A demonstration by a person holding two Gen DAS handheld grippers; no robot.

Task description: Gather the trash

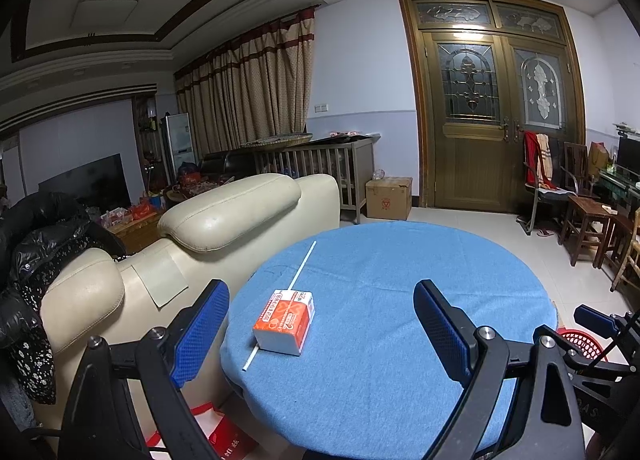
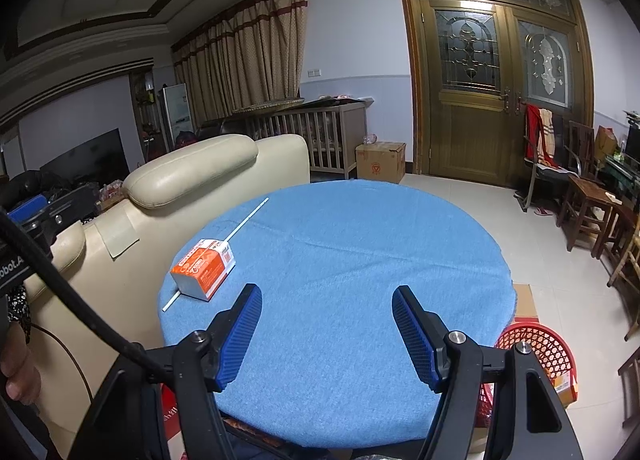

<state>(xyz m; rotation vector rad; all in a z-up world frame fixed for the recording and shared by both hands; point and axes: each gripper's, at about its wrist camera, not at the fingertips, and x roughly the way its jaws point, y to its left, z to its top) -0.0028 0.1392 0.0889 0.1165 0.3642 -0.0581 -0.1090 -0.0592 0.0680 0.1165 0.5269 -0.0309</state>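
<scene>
An orange-and-white tissue pack (image 1: 285,321) lies flat on the left part of the round worktop (image 1: 400,300), which is covered by a blue cloth; its end face is plain white and its top carries red print too small to read. A thin white straw (image 1: 280,306) runs diagonally under or just behind the pack, sticking out at both ends. The left gripper (image 1: 322,334) hovers over the near edge with its blue fingers (image 1: 200,334) spread wide and holding nothing, the pack lying between them farther on. The right gripper (image 2: 326,334) is likewise released and empty, with the pack (image 2: 203,270) and straw (image 2: 248,220) off to its left. Only the right wrist view shows most of the red mesh basket (image 2: 538,352) on the floor beside the worktop; the left view catches only a sliver of it. A cream sofa (image 1: 224,216) stands close against the worktop's left side. Beyond are a cardboard box (image 1: 389,198), a slatted crib (image 1: 320,164) and a wooden double door (image 1: 496,108).
</scene>
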